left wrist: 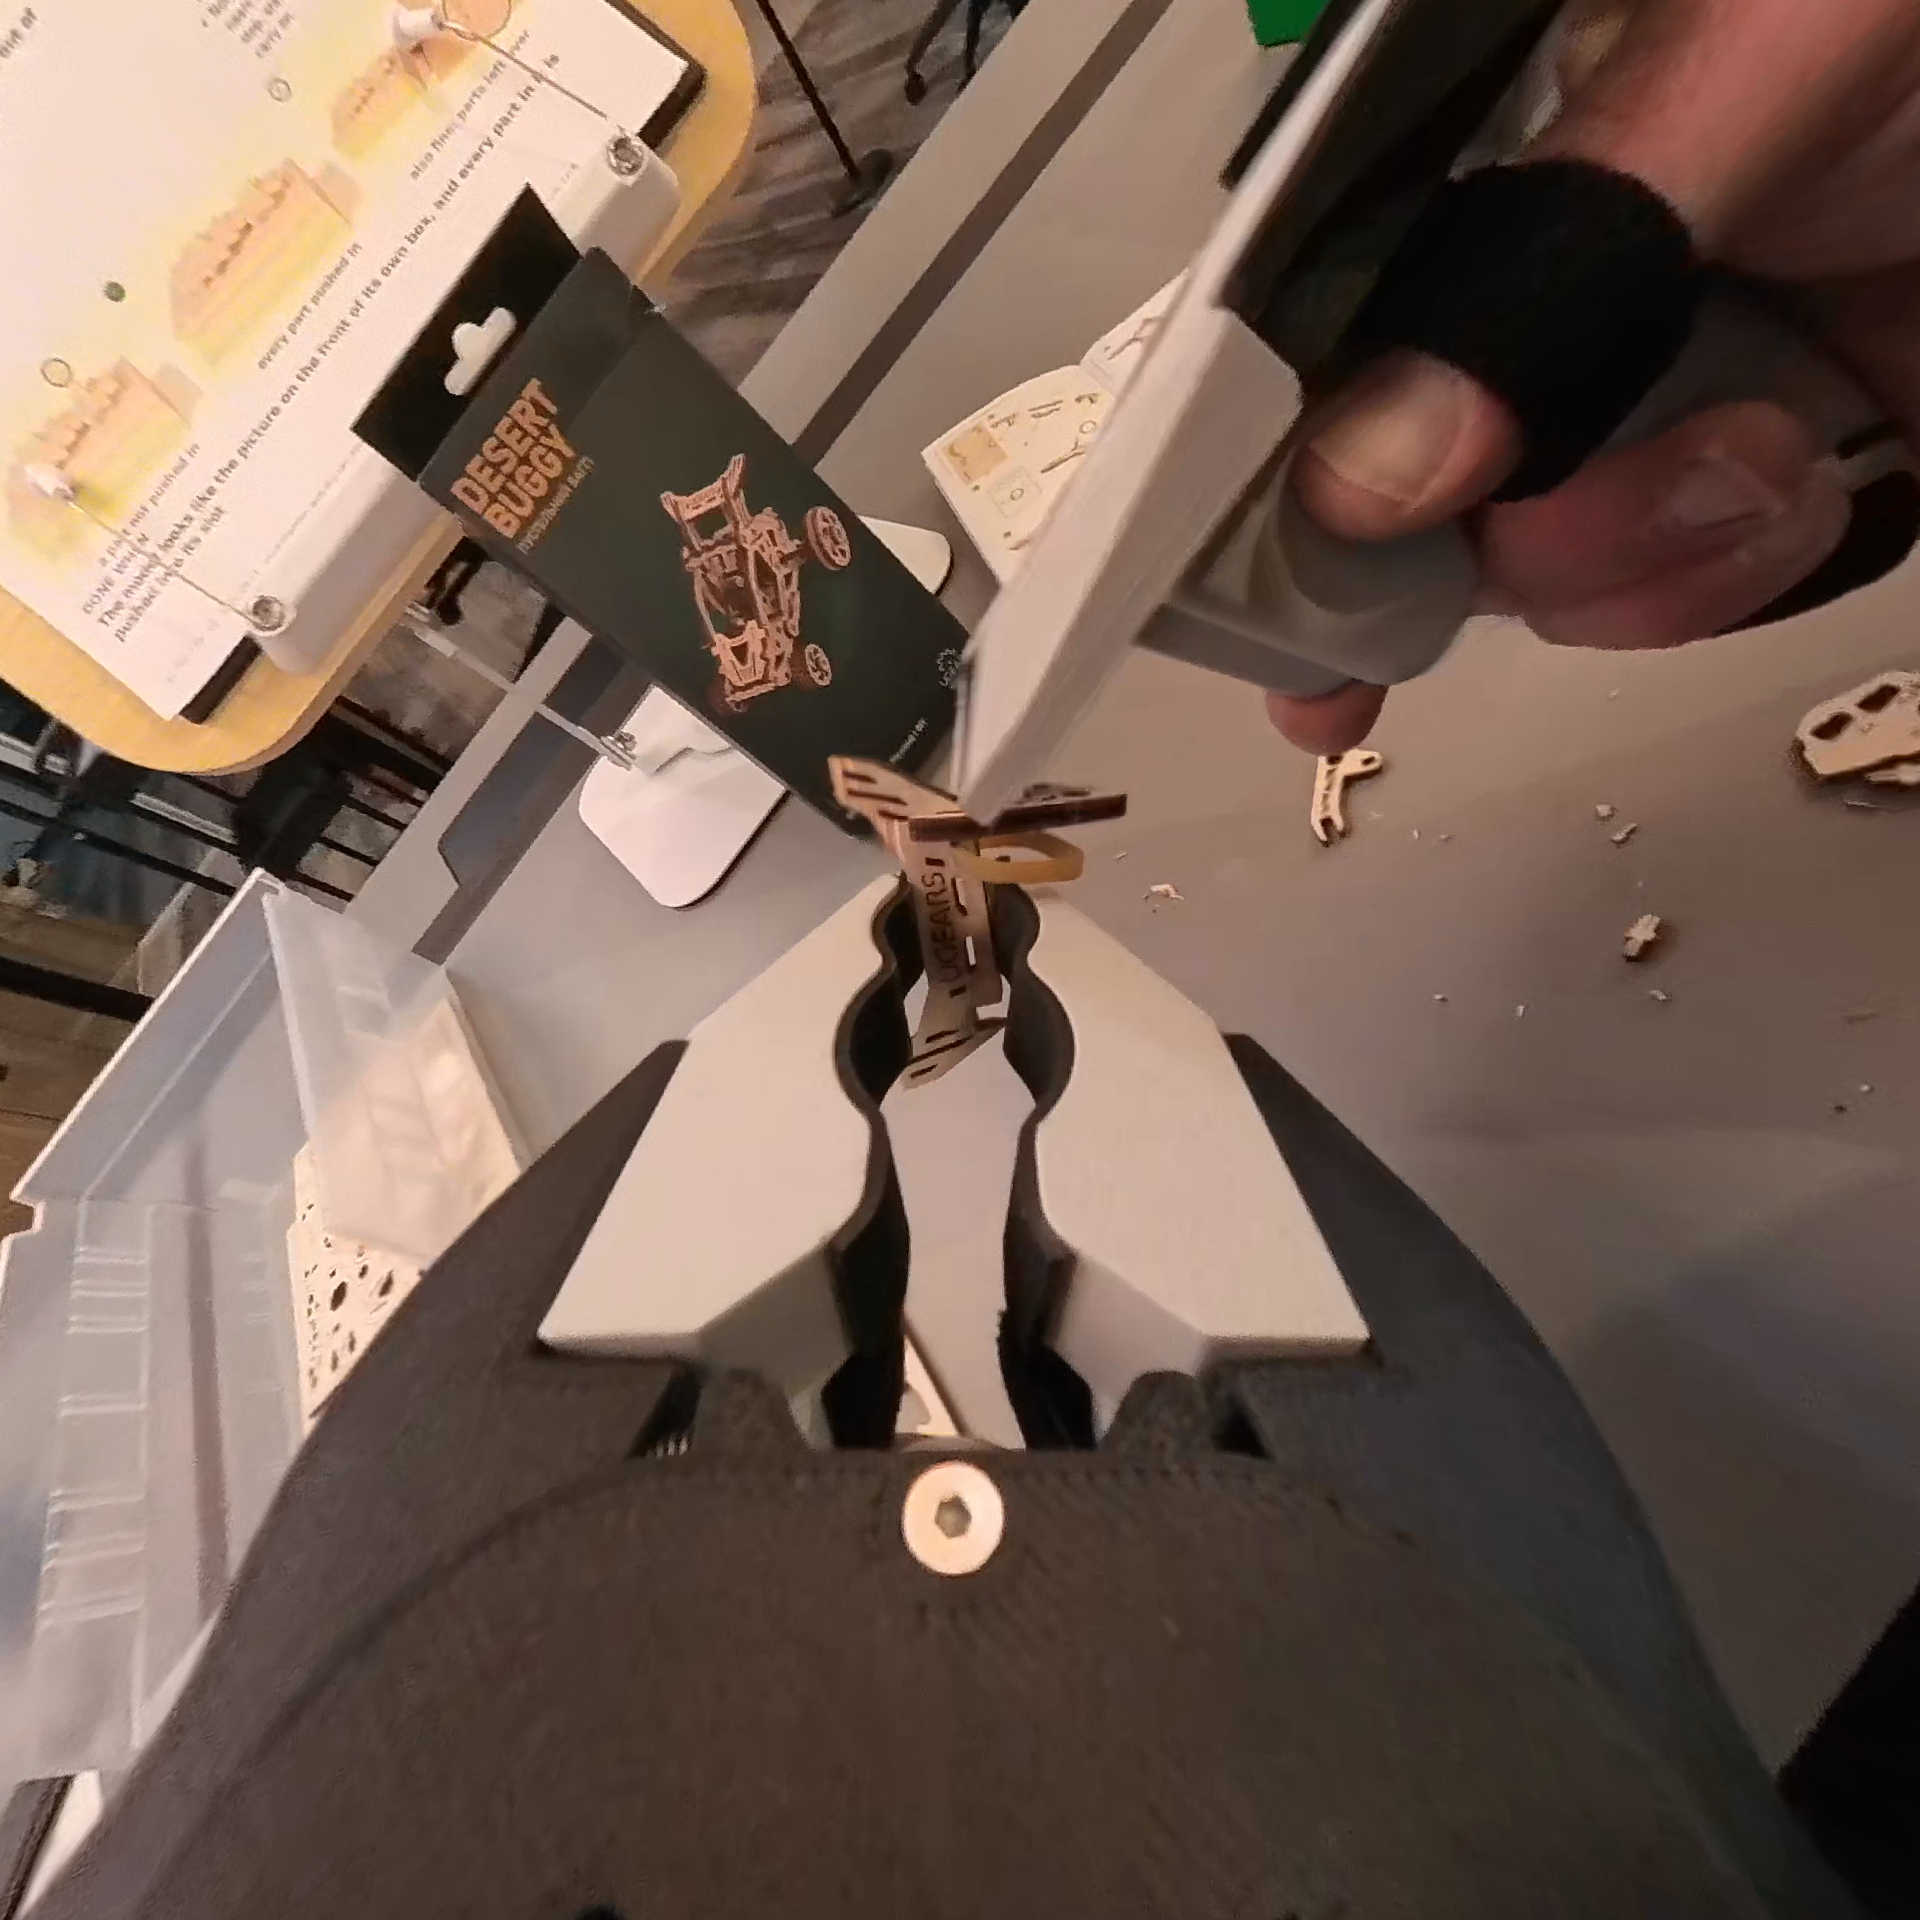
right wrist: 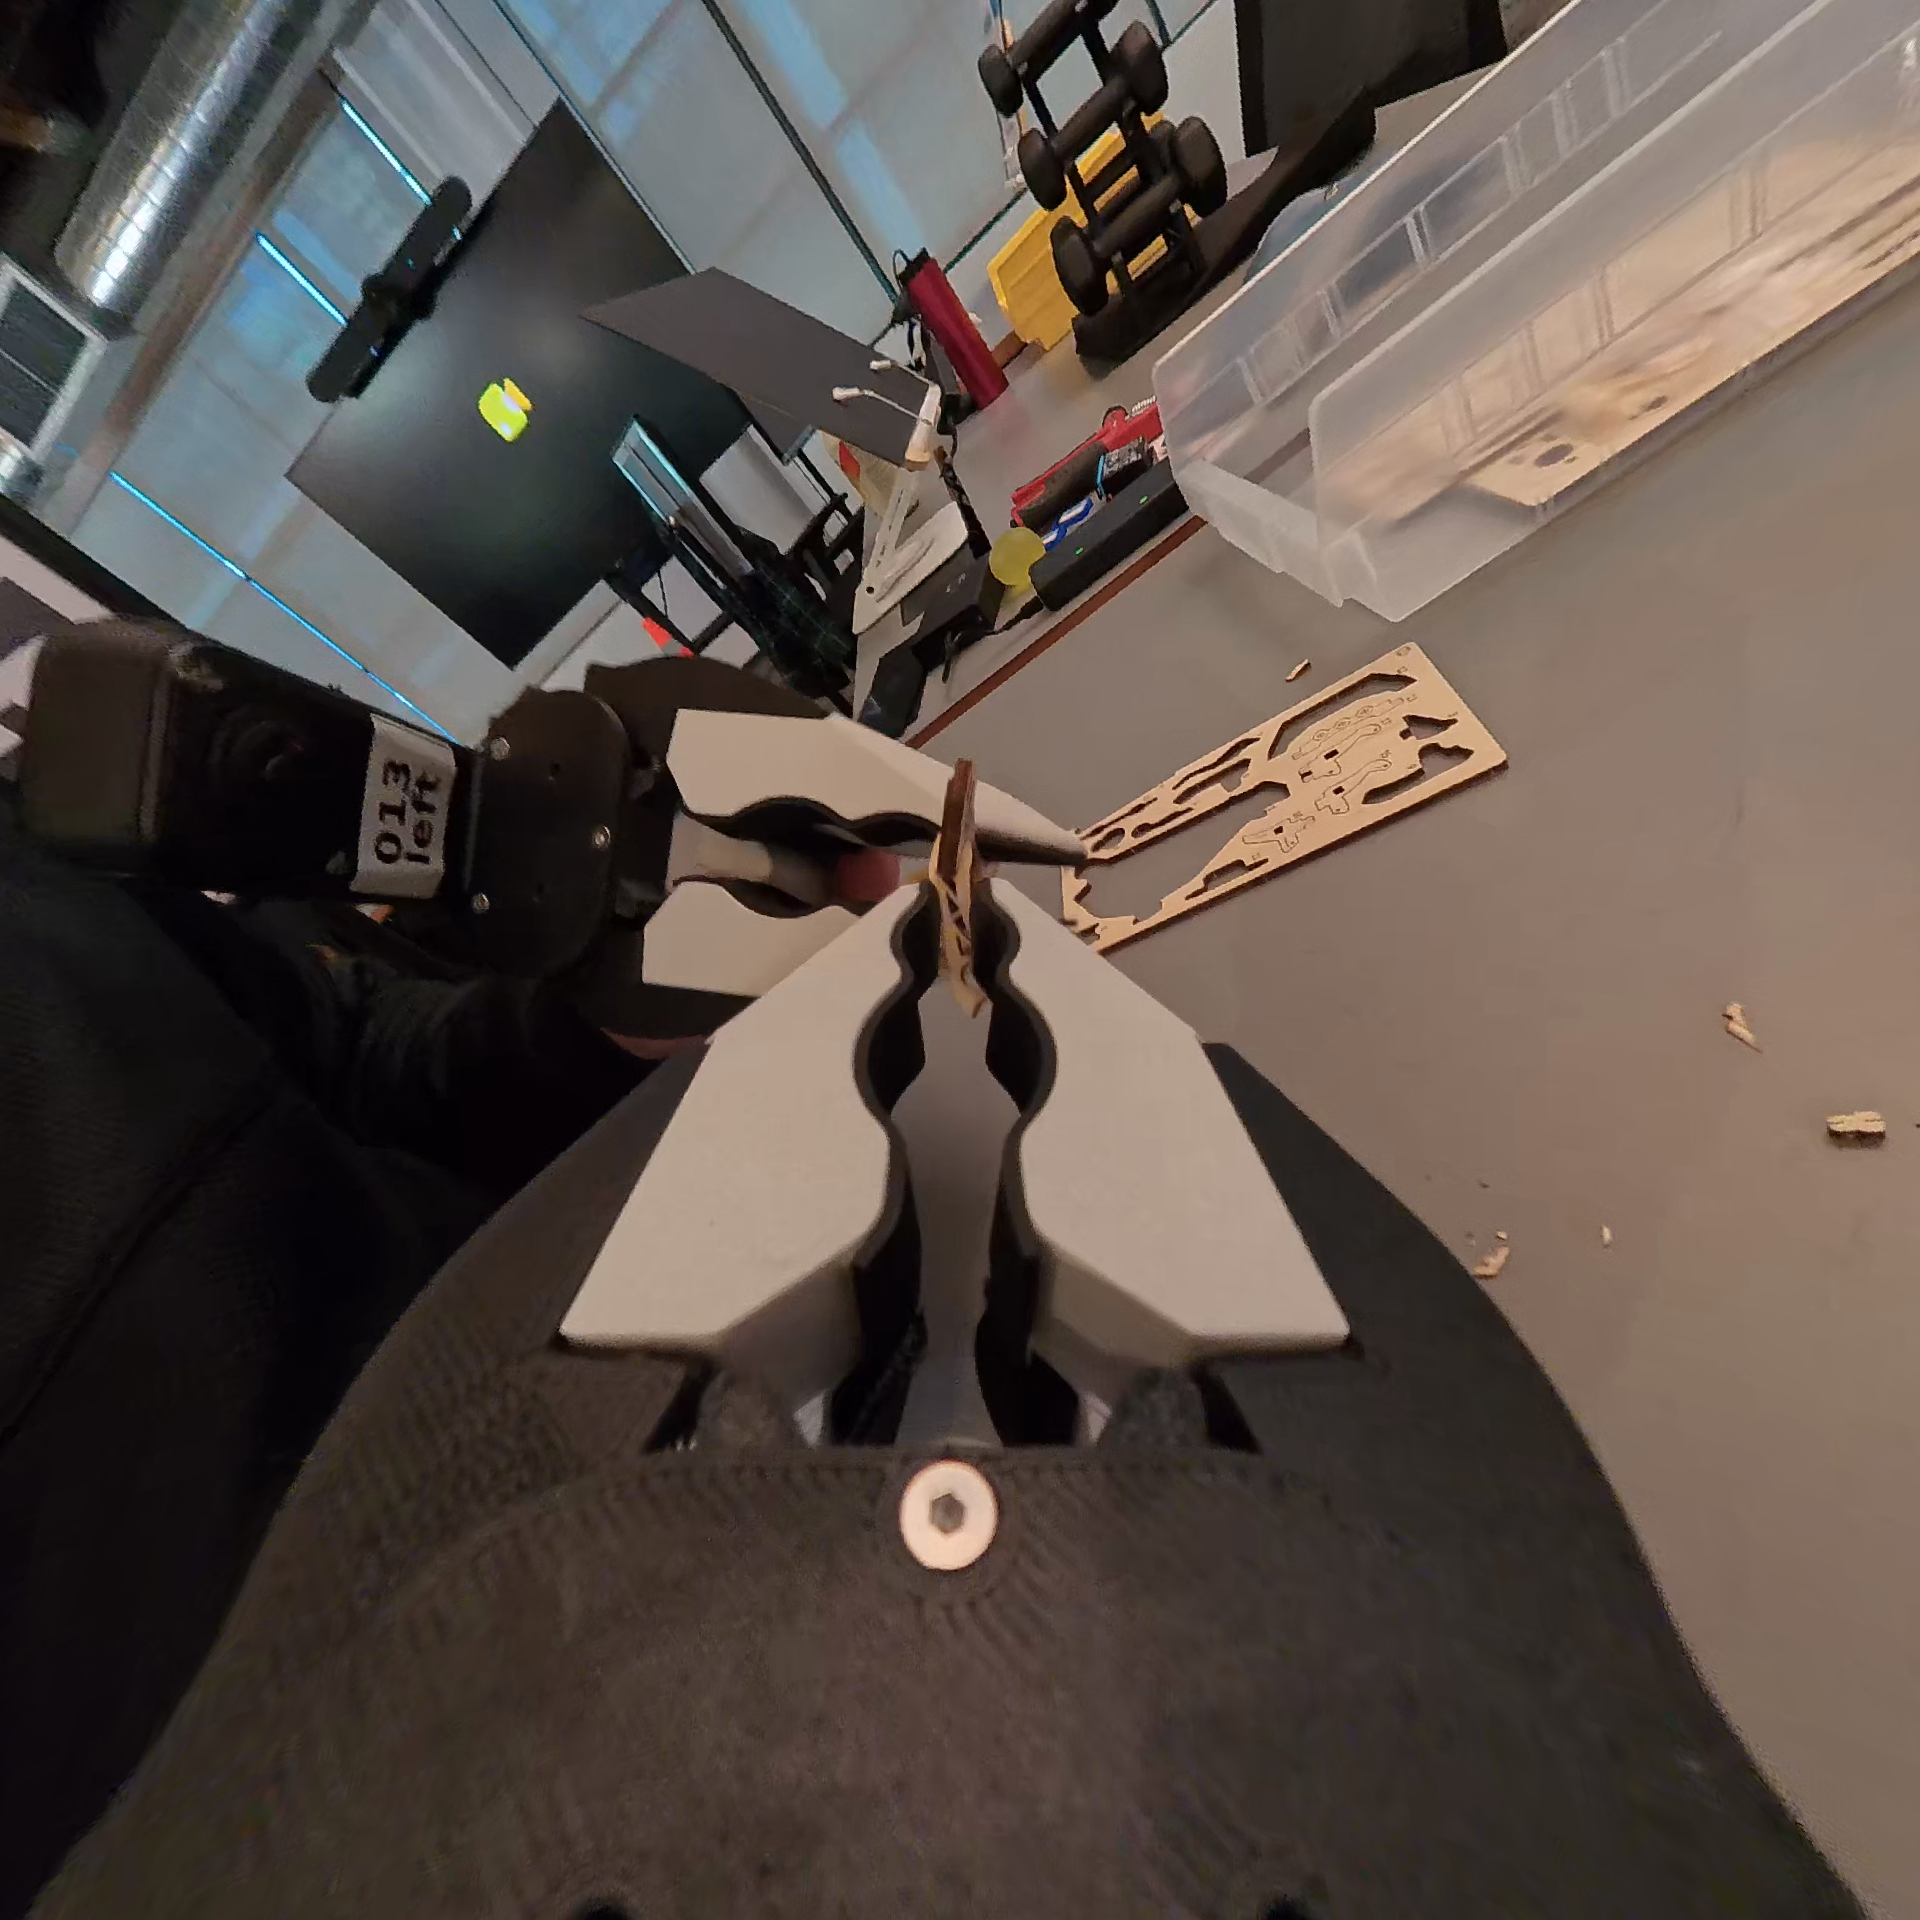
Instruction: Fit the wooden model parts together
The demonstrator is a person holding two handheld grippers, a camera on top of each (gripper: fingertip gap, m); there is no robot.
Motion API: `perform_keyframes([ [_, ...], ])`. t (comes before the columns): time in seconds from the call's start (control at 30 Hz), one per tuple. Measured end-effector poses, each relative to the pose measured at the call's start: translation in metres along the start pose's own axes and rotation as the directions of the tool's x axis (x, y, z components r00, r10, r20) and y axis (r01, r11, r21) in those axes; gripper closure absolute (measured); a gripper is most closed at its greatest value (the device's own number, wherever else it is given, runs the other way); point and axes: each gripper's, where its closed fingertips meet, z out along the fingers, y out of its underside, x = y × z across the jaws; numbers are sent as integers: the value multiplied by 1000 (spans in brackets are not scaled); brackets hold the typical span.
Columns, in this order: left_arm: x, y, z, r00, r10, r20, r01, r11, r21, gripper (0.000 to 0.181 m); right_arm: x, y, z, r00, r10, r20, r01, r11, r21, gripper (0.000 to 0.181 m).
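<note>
My left gripper (left wrist: 951, 914) is shut on a small wooden model assembly (left wrist: 940, 966), a pale slotted strip with cross pieces at its top, held above the grey table (left wrist: 1455, 1143). My right gripper (left wrist: 987, 795) comes in from the upper right, held by a hand (left wrist: 1507, 499), and its tips meet the top of the assembly. In the right wrist view the right gripper (right wrist: 956, 920) is shut on a thin wooden part (right wrist: 961, 935) seen edge-on. The left gripper (right wrist: 977, 847) reaches in from the left and grips the same cluster of parts.
A clear plastic bin (left wrist: 208, 1143) (right wrist: 1558, 312) stands at the table's side. A dark kit box (left wrist: 675, 540) and an instruction sheet on a stand (left wrist: 260, 312) are behind. A punched-out wooden sheet (right wrist: 1288, 790), loose parts (left wrist: 1860, 727) and scraps (left wrist: 1642, 935) lie on the table.
</note>
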Motion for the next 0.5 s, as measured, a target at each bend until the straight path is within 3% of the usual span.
perform_keyframes([
  [0.3,-3,0,2,998,-63,-27,64,998,8,171,2,-2,-7,998,-60,-10,60,998,-5,180],
  [0.43,-4,-7,1,971,-213,-110,223,971,86,171,-3,5,-14,984,-168,-55,164,984,-72,148],
  [0.5,-6,-11,-1,962,-243,-127,257,960,109,171,-8,9,-13,967,-248,-67,239,964,-115,146],
])
